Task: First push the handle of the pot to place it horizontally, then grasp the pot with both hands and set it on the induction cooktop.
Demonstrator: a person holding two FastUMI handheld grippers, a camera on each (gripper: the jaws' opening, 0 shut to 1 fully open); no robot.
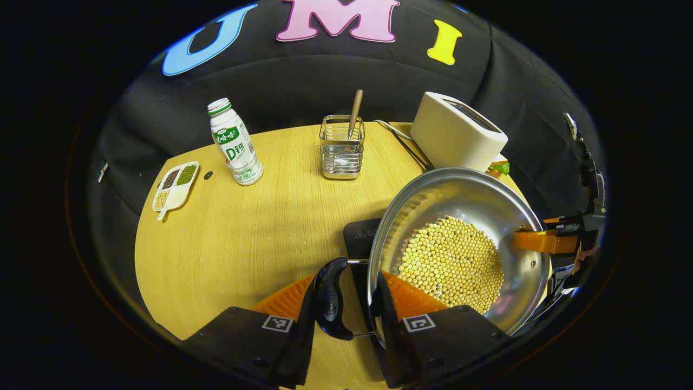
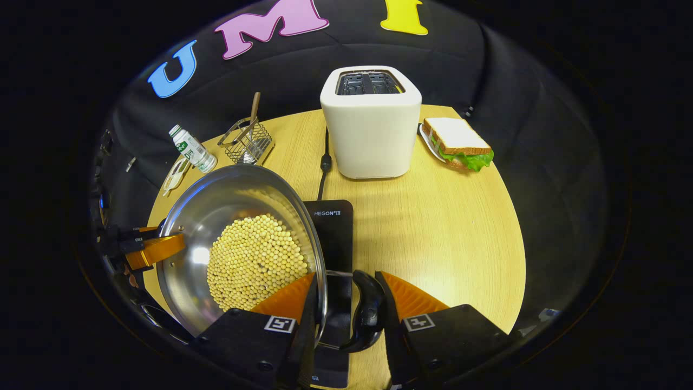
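Gripping pot (image 1: 460, 238) handles (2 claws (image 1: 346, 303) (image 2: 346, 303)).

The left gripper (image 1: 346, 303) is being held partly closed. The right gripper (image 2: 346, 303) is being held likewise, opposite it.

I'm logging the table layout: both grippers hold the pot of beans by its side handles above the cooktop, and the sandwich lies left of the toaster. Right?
Not quite: in the right gripper view the sandwich lies right of the toaster. The rest holds: left gripper and right gripper hold the pot of beans above the cooktop.
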